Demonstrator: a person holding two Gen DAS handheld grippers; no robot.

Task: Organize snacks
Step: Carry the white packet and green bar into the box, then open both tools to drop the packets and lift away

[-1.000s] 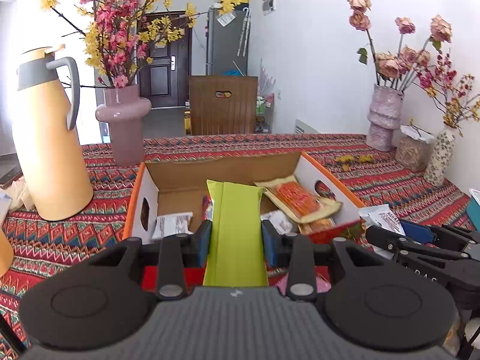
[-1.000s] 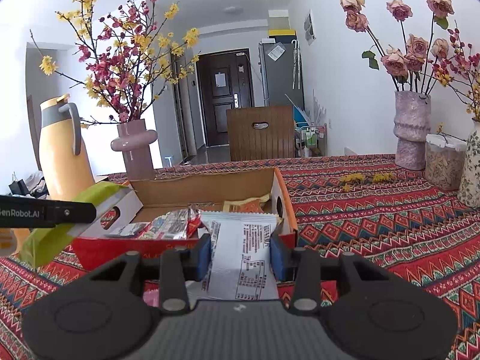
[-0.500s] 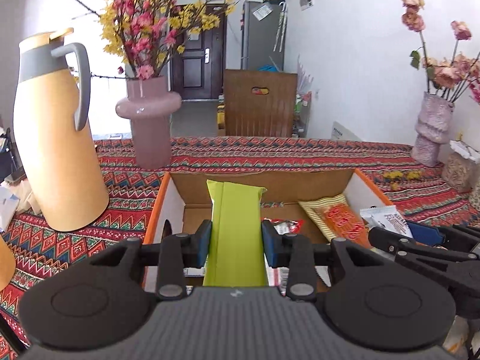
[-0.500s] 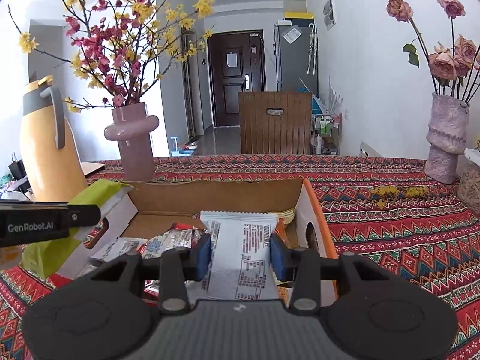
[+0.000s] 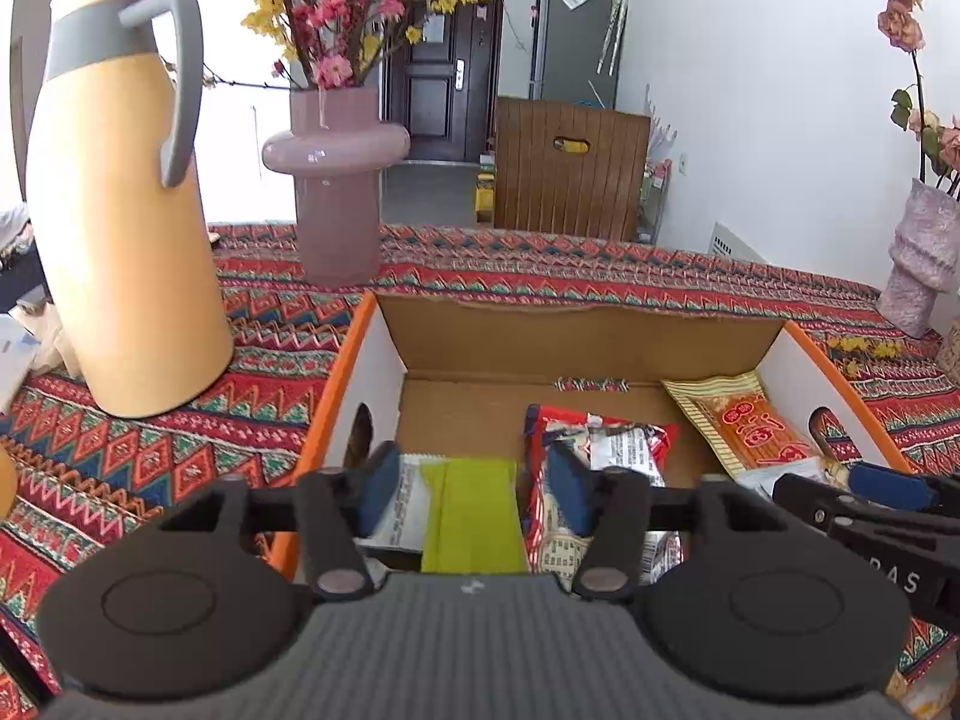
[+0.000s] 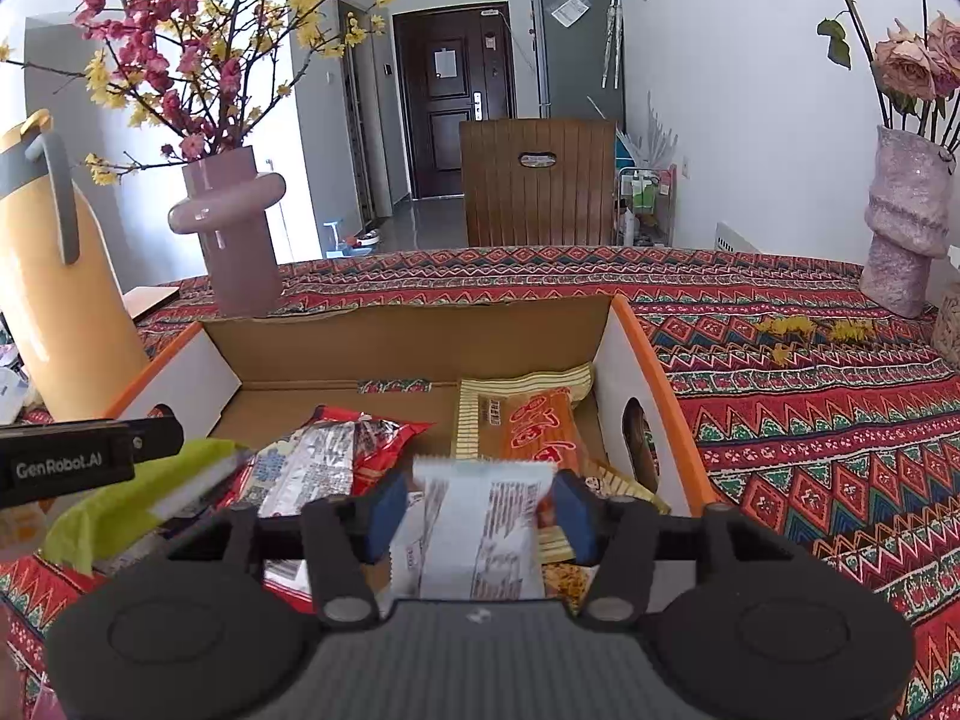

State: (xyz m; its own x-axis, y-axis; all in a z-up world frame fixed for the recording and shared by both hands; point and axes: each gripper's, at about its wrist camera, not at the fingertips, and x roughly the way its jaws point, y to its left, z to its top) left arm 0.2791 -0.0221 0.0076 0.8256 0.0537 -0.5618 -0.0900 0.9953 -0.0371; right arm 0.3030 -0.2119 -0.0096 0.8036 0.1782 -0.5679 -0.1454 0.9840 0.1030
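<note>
An open cardboard box (image 5: 576, 324) with orange edges sits on the patterned tablecloth; it also shows in the right wrist view (image 6: 420, 330). My left gripper (image 5: 471, 483) is open over the box's near left part, and a green snack packet (image 5: 471, 522) lies loose between its jaws. My right gripper (image 6: 480, 507) is open over the box's near right part, with a white snack packet (image 6: 474, 534) loose between its pads. Inside the box lie a red and silver packet (image 5: 600, 450) and a yellow and orange packet (image 5: 744, 420).
A tall yellow thermos jug (image 5: 120, 210) stands left of the box. A pink vase with flowering branches (image 5: 336, 180) stands behind it. A mottled pink vase with roses (image 6: 900, 228) stands at the far right. A wooden chair back (image 5: 570, 168) is beyond the table.
Both grippers moved forward and lowered over the box, then opened. The green packet and the white packet are let go and sit lower between the jaws.
</note>
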